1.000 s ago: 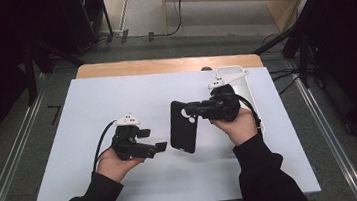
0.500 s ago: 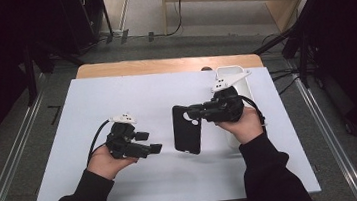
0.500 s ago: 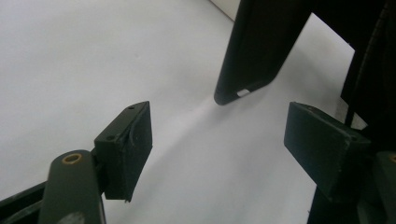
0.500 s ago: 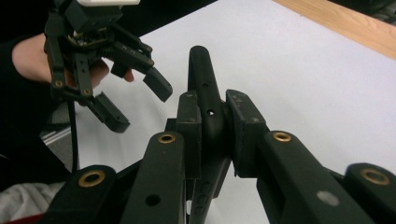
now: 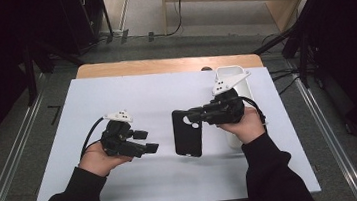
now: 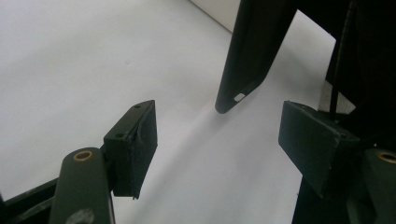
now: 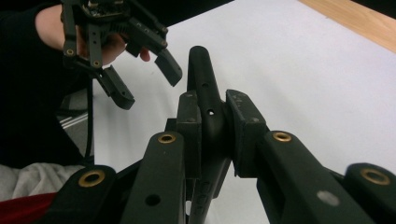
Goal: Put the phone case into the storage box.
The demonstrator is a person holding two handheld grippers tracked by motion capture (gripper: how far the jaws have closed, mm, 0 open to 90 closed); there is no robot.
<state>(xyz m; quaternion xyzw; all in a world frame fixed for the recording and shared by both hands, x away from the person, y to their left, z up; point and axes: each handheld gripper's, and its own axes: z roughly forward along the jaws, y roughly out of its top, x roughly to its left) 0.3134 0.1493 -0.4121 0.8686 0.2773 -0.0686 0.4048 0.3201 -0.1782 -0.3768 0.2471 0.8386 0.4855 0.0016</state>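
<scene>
White table [image 5: 130, 93], slim matte-black phone case [image 5: 187, 135]

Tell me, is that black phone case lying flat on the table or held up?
Held up. The right hand-held gripper clamps the phone case by its edge, and the left gripper view shows its lower corner off the white table.

A black phone case [image 5: 187, 133] stood lifted over the white table mat [image 5: 140, 94], long axis running toward the person, its upper edge pinched in the right gripper [image 5: 194, 114]. It was slim and matte, with small cutouts along its rim.
</scene>
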